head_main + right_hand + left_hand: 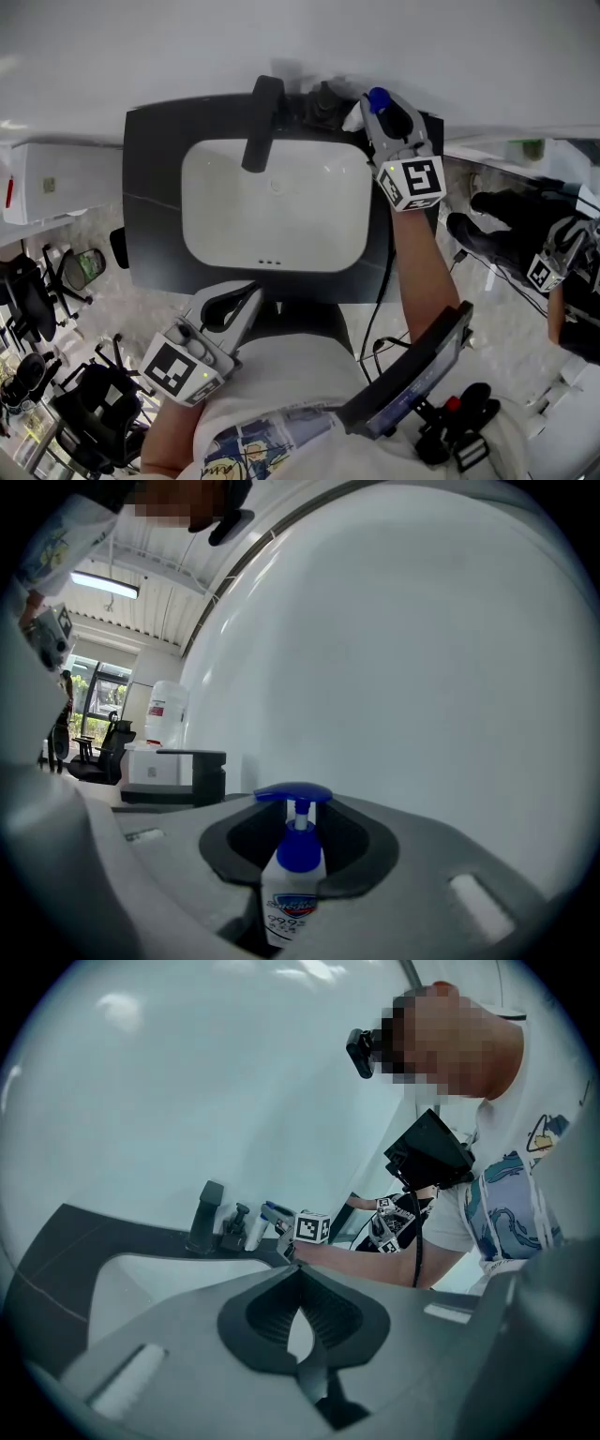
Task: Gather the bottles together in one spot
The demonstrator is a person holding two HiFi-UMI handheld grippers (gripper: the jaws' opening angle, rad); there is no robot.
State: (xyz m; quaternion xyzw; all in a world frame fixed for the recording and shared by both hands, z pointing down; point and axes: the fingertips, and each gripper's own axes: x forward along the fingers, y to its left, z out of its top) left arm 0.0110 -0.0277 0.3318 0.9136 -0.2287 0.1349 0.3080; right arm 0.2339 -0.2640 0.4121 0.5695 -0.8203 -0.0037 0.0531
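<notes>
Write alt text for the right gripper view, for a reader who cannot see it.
The right gripper has its jaws closed on a white pump bottle with a blue pump head, held upright in front of a plain white wall. Far off at the left stands a large white container with a red label.

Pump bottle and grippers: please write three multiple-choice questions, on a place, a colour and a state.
1. Where is the pump bottle? A in the basin; B between the right gripper's jaws; C on the floor.
2. What colour is its pump head? A red; B blue; C green.
3. What does the left gripper hold? A a bottle; B the faucet; C nothing.
Answers: 1 B, the jaws clamp it; 2 B, the head is blue; 3 C, nothing sits between its jaws.
</notes>
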